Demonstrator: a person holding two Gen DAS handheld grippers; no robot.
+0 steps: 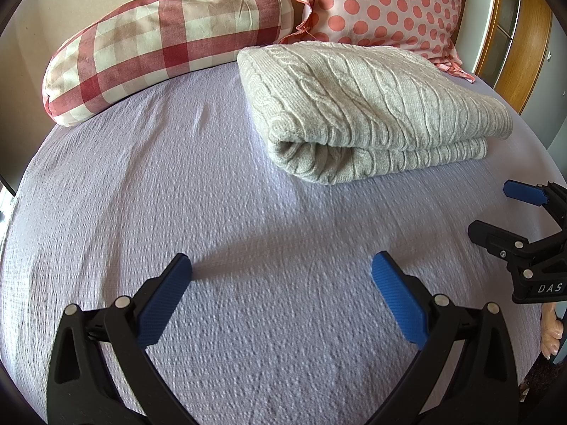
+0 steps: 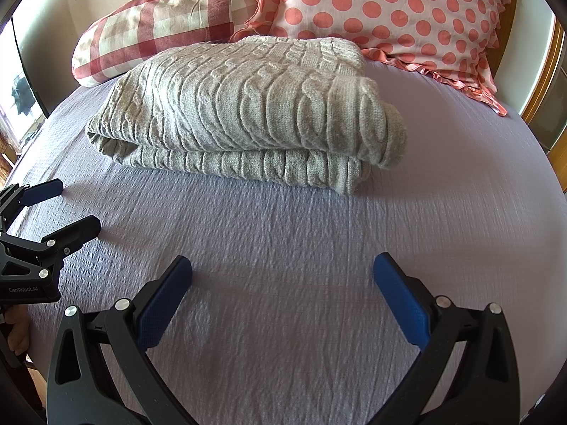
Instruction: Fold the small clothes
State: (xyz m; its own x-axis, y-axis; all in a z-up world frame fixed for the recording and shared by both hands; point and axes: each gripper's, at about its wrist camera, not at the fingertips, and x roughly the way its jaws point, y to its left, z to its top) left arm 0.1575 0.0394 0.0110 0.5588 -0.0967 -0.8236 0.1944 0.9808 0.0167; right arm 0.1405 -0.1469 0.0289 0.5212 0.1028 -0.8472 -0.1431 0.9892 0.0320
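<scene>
A lavender bedspread (image 2: 283, 265) fills both wrist views, its crinkled weave running from the bottom of the frame up to the pillows. A polka-dot pillow (image 2: 389, 10) sits at the upper right of the right wrist view and a red check bolster (image 1: 159, 42) at the upper left of the left wrist view.

Between them lies the piece I am here for: a grey cable-knit sweater (image 2: 248, 106), folded into a thick bundle. It sits in the upper middle of the right wrist view and the upper right of the left wrist view (image 1: 372, 106), its far edge touching the polka-dot pillow.

I judge it soft, bulky and fairly heavy for its kind. The knit should grip well against rubber pads, but loose layers could slide apart or sag if lifted by one corner. I would take it at the doubled edge nearest me, low in the bundle, one tool at each end, pinching all layers together.

My left gripper (image 1: 281, 269) hangs spread wide over bare cloth at the bottom centre, holding nothing. My right gripper (image 2: 282, 269) is likewise spread and empty, well short of the sweater.
</scene>
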